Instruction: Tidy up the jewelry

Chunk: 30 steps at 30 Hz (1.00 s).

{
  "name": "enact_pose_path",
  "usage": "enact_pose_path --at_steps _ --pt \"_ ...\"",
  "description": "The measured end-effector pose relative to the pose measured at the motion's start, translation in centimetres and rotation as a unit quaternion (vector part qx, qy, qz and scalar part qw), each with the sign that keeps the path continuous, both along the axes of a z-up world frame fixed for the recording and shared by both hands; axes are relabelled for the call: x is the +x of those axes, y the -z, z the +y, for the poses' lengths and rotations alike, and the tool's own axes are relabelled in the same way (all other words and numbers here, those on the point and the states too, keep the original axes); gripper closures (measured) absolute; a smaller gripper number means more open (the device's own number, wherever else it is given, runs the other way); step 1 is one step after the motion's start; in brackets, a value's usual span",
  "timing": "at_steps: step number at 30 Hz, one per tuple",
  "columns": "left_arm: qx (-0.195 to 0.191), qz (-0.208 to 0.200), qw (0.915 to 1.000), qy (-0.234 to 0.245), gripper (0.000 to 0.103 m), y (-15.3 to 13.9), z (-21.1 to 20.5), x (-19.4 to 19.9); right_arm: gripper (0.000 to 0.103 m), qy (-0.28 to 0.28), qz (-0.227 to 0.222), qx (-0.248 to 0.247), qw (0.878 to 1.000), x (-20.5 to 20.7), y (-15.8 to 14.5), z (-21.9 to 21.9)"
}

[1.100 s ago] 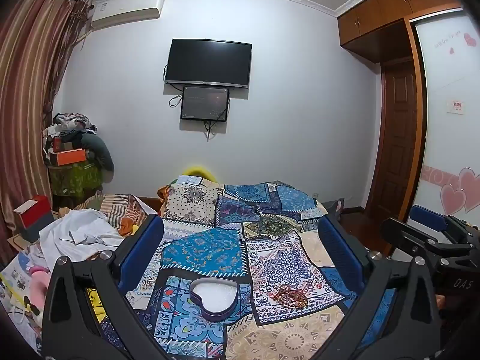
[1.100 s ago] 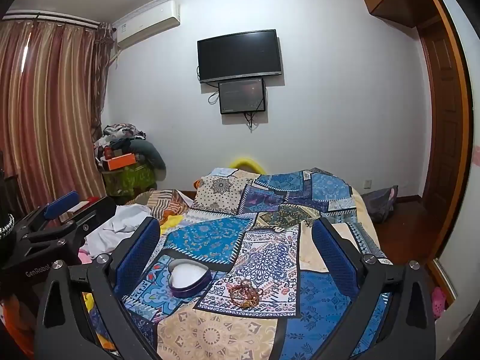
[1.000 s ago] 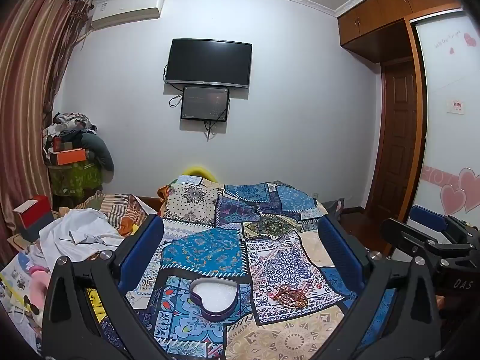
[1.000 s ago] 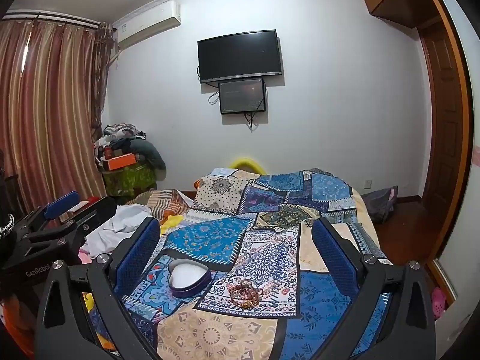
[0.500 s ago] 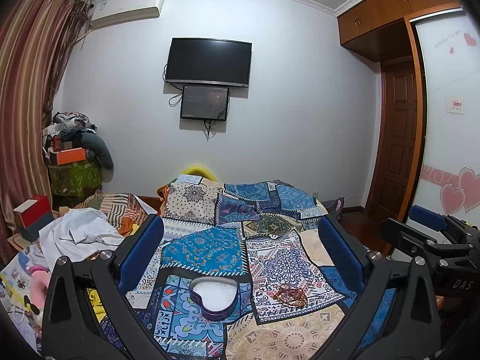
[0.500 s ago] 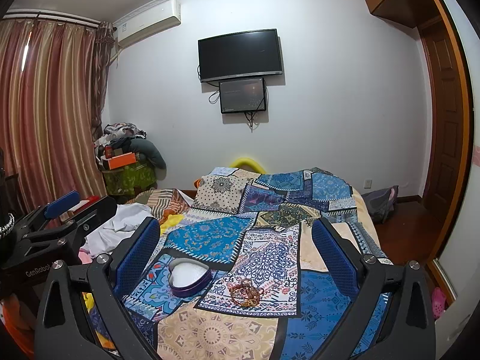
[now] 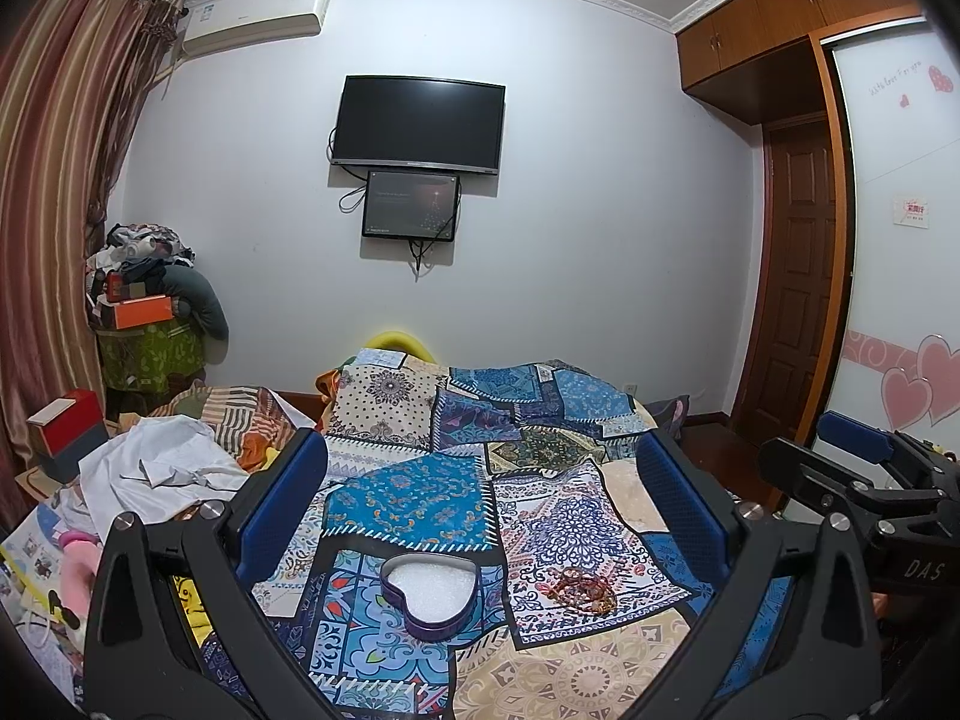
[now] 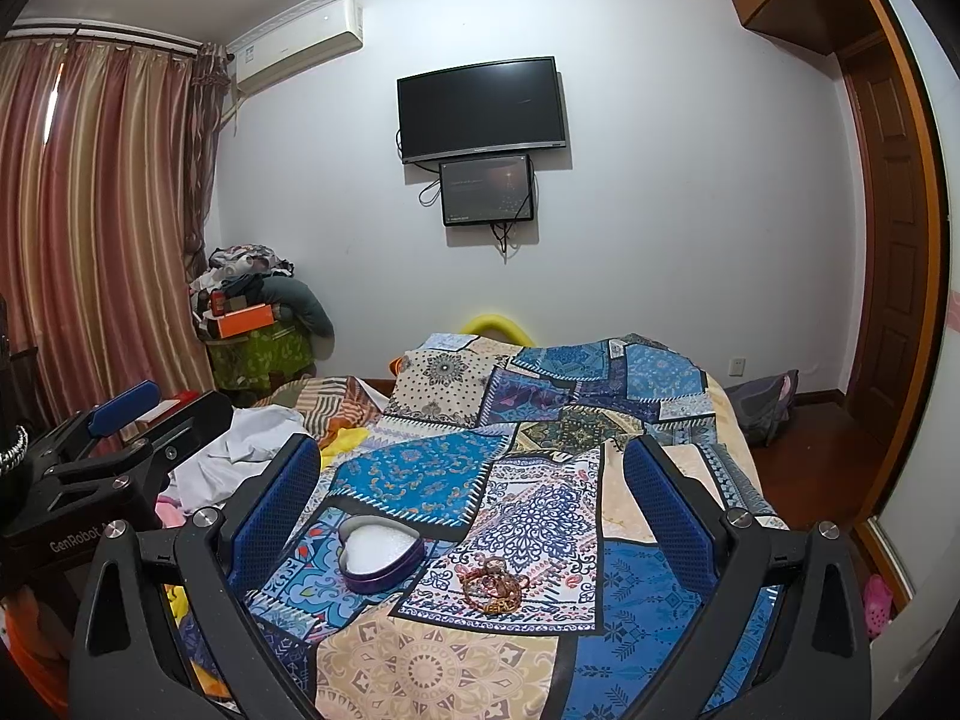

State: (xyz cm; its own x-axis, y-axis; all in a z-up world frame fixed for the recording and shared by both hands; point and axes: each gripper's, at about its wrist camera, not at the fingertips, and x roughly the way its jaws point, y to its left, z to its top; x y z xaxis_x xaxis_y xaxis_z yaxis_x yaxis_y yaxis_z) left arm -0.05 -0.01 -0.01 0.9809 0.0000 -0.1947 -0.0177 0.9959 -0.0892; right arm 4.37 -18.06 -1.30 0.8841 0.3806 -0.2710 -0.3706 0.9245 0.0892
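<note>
Room: bedroom, white wall w/ TV (image 7: 418, 123) upper centre of frame; small screen (image 7: 411, 204) just below it. AC unit (image 7: 258, 18) upper left, curtains (image 8: 90, 228) along left edge.
Surface: bed w/ patchwork quilt (image 7: 420, 480) fills lower centre, both views.
Box: heart-shaped tin (image 7: 429, 594), lid off, white lining showing; lower centre in left view, lower left-centre in right view (image 8: 380, 553).
Jewelry: tangle of reddish-gold chains/beads (image 8: 495, 588) on quilt, just beside the tin on its right, not inside. Also seen in left view (image 7: 581, 588).
Left gripper (image 7: 480, 516): jaws spread wide, holding nothing, hovering above the bed.
Right gripper (image 8: 474, 510): same, jaws wide apart, nothing between them, well clear of the pile.
Change vs. a sec ago: practically none. Tin, pile, both grippers sit at the same spots in frame; only a tiny camera drift.
Meaning for task: no progress yet, in my judgement. Pickup not started; jewelry needs gathering into the tin.
Risk: chains look tangled, may snag or trail on lift.
</note>
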Motion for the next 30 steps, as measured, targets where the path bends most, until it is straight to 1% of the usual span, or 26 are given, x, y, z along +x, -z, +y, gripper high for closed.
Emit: enact_pose_path --at_steps 9,16,19,21,22,25,27,28,29,30 --pt "0.002 0.002 1.0000 -0.001 0.000 0.1 0.0 0.0 0.003 -0.001 0.003 0.000 1.000 0.0 0.6 0.3" --pt "0.005 0.014 0.9999 0.001 0.000 0.8 -0.3 1.1 0.003 -0.002 0.016 0.000 1.000 1.1 1.4 0.1" --pt "0.008 0.029 0.9995 0.001 0.000 0.7 -0.1 1.7 0.003 0.001 0.024 -0.001 1.000 1.6 1.8 -0.2" --pt "0.002 0.041 0.9991 0.006 0.000 1.2 0.0 2.5 0.003 0.005 0.034 -0.004 0.999 2.3 2.3 -0.5" --pt "-0.002 0.053 0.9985 0.009 0.000 1.5 0.1 3.1 0.003 0.007 0.040 -0.006 0.999 2.6 2.6 -0.6" --pt "-0.010 0.100 0.9949 0.014 0.000 2.7 0.4 4.7 0.003 0.017 0.067 -0.016 0.997 4.2 4.2 -1.0" --pt "-0.017 0.094 0.9953 0.014 0.000 3.6 0.4 5.8 0.003 0.023 0.083 -0.022 0.996 5.0 5.0 -1.3" --pt "-0.019 0.107 0.9940 0.013 0.000 4.3 0.4 6.4 0.003 0.029 0.096 -0.028 0.995 5.7 5.8 -1.5" --pt "-0.011 0.123 0.9922 0.012 0.000 4.7 0.3 6.9 0.003 0.032 0.101 -0.031 0.994 6.0 6.3 -1.6" --pt "-0.004 0.130 0.9914 0.012 0.000 5.3 0.2 7.4 0.003 0.036 0.109 -0.035 0.993 6.4 6.8 -1.7"
